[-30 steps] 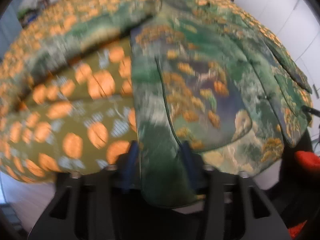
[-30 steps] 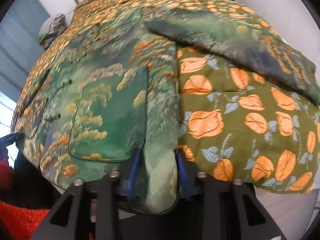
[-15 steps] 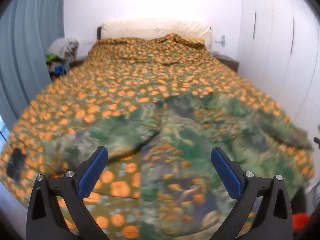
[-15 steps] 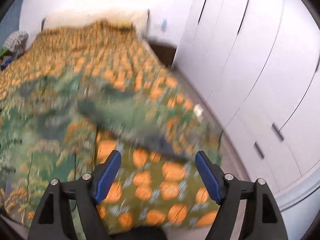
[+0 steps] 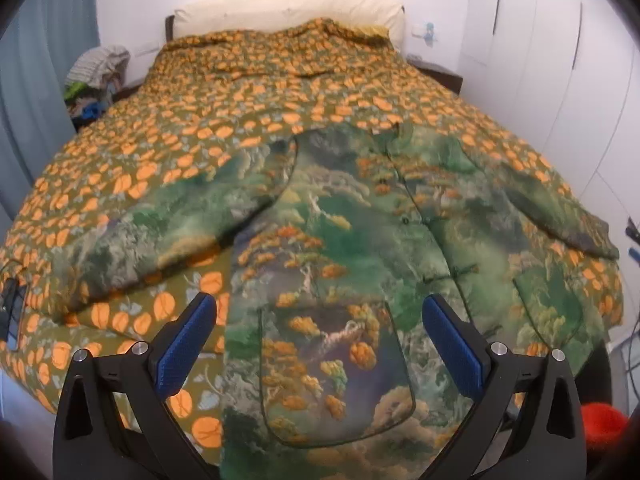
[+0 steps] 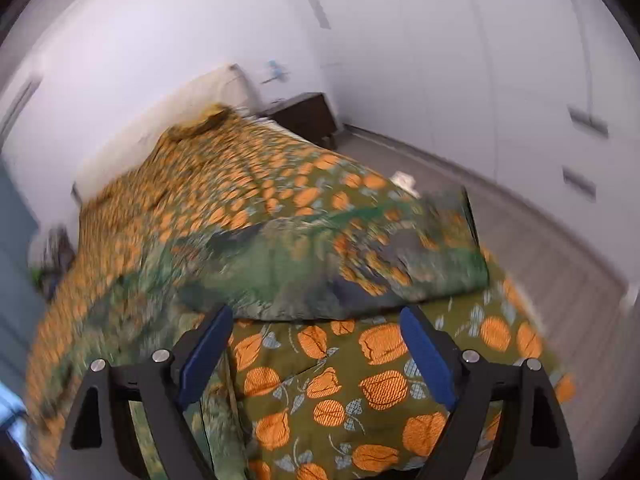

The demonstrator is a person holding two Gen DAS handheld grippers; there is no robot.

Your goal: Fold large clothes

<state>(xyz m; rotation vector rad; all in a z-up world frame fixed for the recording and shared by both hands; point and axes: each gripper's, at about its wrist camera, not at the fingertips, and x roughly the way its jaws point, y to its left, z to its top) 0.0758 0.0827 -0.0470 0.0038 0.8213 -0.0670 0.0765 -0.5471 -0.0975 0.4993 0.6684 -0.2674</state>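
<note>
A large green jacket with a landscape print lies spread flat, front up, on the bed's orange-patterned cover, sleeves out to both sides. My left gripper is open and empty, above the jacket's lower hem and left pocket. My right gripper is open and empty, above the bedcover just short of the jacket's right sleeve. The right wrist view is blurred.
A white headboard stands at the far end of the bed. A pile of clothes sits at the left. White wardrobe doors and a dark nightstand are at the right. A dark phone lies at the bed's left edge.
Both grippers were shut on the jacket's hem a second ago. They let go, opened and pulled up and back. The right gripper has swung right toward the sleeve.
</note>
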